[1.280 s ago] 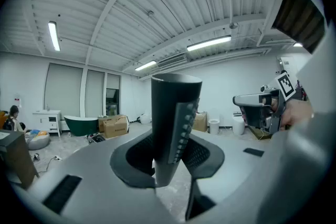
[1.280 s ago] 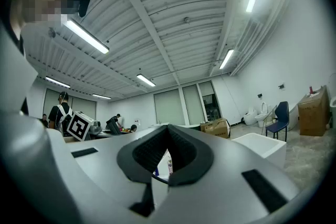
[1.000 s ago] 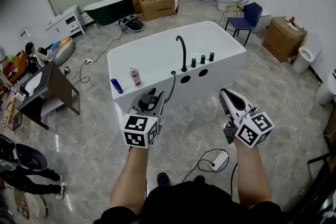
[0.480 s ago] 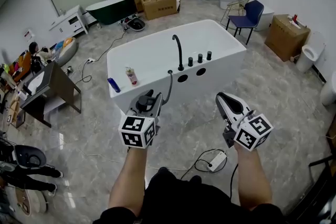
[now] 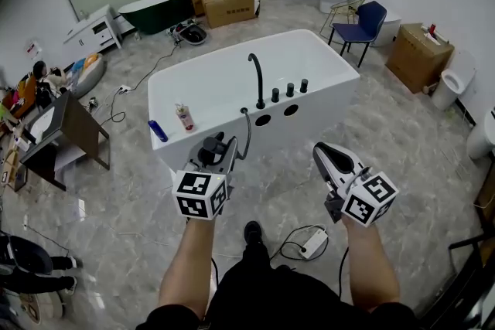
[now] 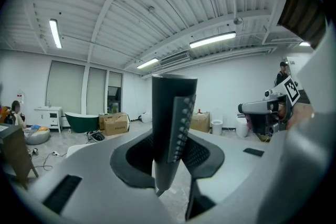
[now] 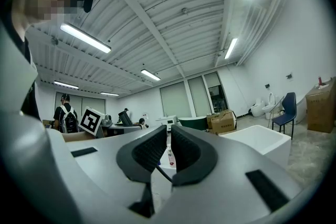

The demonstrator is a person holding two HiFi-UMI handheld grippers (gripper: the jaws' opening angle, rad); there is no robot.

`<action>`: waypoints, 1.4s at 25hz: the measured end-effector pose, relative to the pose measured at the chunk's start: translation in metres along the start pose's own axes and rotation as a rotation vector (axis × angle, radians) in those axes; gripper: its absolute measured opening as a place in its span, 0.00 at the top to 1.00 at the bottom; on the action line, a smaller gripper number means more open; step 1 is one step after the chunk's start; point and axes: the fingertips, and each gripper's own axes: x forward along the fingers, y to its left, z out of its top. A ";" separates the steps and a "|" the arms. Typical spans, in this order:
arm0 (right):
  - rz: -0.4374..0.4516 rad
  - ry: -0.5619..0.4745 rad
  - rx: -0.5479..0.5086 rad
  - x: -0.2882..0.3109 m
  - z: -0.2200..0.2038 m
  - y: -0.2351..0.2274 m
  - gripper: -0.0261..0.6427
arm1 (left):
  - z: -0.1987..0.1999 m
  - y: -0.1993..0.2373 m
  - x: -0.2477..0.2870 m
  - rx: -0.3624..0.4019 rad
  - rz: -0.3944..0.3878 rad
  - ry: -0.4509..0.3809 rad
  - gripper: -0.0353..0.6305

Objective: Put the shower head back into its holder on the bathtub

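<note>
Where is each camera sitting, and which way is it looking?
Head view: on the person's head, looking steeply down at the white bathtub; both forearms, the left gripper and the right gripper show.
Left gripper view: on the left gripper, looking across the room; its jaws clamp the black shower head.
Right gripper view: on the right gripper, looking toward the white bathtub; its jaws are almost together, empty.
Shared: head view and left gripper view both show the green tub and cardboard boxes.
</note>
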 end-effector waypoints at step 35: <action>-0.009 0.152 0.033 0.242 -0.016 -0.089 0.91 | 0.011 0.181 0.153 -0.094 -0.070 -0.027 0.76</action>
